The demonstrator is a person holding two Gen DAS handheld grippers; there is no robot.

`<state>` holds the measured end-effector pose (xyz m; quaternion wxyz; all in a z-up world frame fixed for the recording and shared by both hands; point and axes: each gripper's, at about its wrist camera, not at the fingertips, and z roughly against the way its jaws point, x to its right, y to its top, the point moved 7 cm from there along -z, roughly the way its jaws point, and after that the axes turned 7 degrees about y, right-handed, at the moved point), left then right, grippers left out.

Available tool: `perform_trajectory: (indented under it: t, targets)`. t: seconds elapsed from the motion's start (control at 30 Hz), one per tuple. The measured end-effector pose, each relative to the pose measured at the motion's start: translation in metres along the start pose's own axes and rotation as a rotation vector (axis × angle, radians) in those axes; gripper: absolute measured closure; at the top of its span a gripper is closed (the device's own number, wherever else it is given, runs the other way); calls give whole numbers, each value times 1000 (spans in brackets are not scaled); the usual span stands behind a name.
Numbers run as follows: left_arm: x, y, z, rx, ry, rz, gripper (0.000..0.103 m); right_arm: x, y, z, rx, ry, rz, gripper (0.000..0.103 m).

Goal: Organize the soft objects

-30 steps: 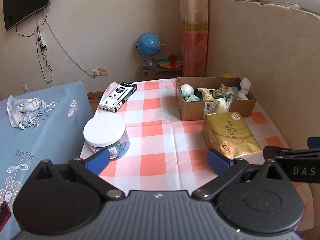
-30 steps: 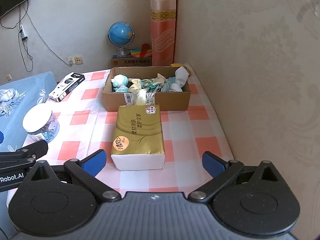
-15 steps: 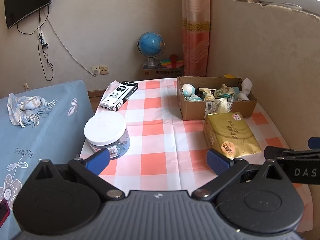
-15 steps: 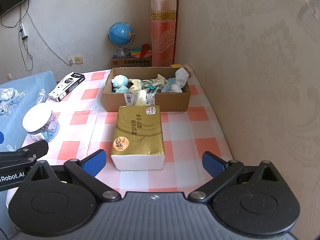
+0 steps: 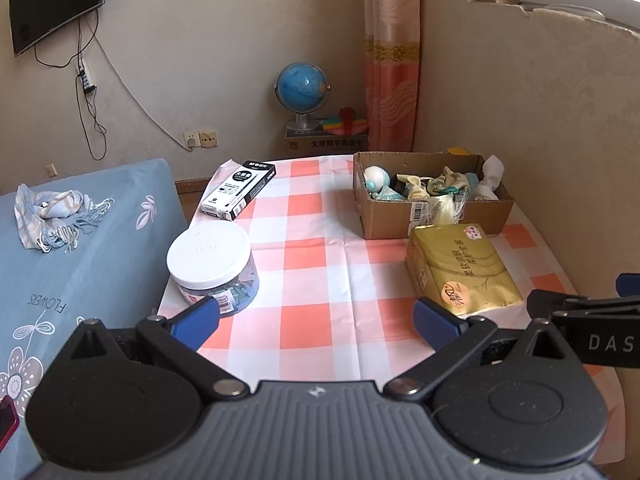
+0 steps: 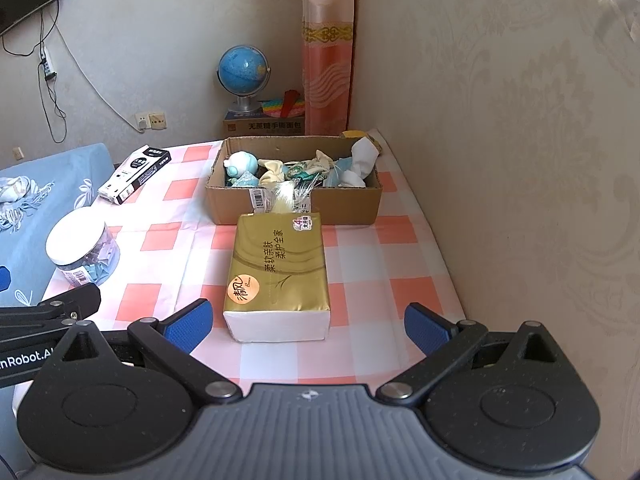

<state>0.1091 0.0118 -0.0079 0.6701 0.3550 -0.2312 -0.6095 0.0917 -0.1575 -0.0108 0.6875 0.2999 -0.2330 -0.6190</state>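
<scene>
tissue pack (image 6: pixel 276 276): glossy gold plastic | box (image 6: pixel 294 200): matt cardboard | jar (image 5: pixel 212 268): clear plastic | tablecloth (image 5: pixel 316 264): creased checked cloth

A lived-in room of a home: a bed (image 5: pixel 92 240) with a blue flowered cover and a scarf (image 5: pixel 52 210) sits beside a table (image 5: pixel 320 240) under a checked cloth. A television (image 5: pixel 56 0) hangs on the wall, a curtain (image 5: pixel 392 52) fills the corner, and a globe (image 5: pixel 302 90) stands near it.
</scene>
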Motion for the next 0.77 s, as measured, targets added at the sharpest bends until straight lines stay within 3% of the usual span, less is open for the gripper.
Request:
perform_trajectory:
  t: [0.77]
  targets:
    - [-2,1,-1,-3,4,8,1,-1,0,1,3,-1,4,0]
